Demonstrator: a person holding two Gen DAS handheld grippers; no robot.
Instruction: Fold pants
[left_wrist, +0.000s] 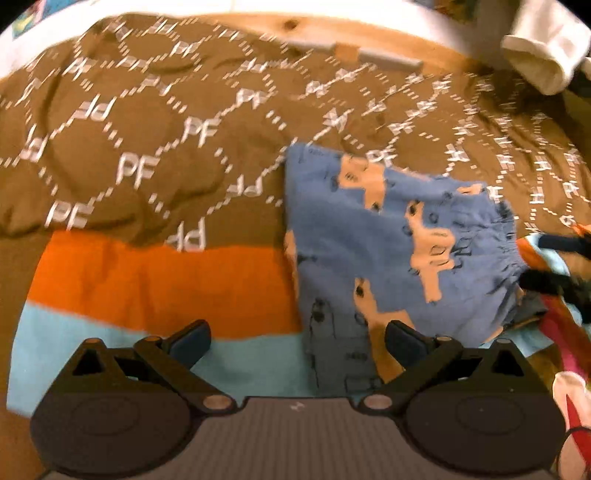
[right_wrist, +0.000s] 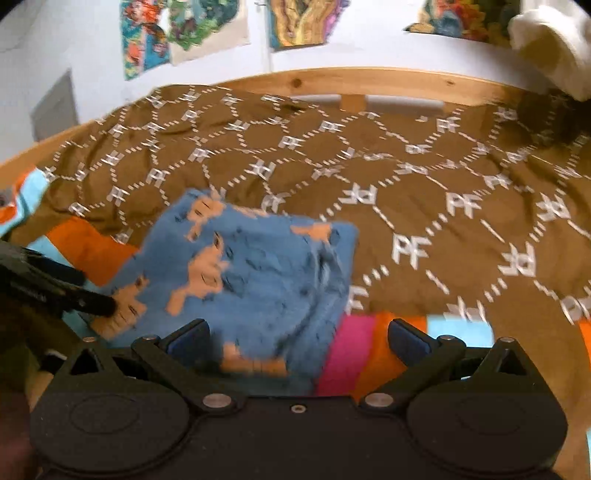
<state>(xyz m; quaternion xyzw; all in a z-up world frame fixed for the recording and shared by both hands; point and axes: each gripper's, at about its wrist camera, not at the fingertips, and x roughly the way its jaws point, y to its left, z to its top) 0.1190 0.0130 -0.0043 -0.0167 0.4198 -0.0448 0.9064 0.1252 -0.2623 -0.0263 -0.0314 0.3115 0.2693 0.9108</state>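
Bed w/ brown "PF" quilt (right_wrist: 424, 177)

Striped orange/blue/pink blanket (left_wrist: 147, 280) near edge; wooden bed frame (right_wrist: 369, 83) far; posters (right_wrist: 184, 33) on wall; white cloth (right_wrist: 554, 44) far right.

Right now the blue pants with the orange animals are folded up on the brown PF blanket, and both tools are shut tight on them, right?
Not quite. The blue pants do lie folded on the brown PF blanket, but neither tool is shut on them. The left wrist view shows the left tool open, and the right wrist view shows the right tool open, fingers spread wide and gripping nothing.
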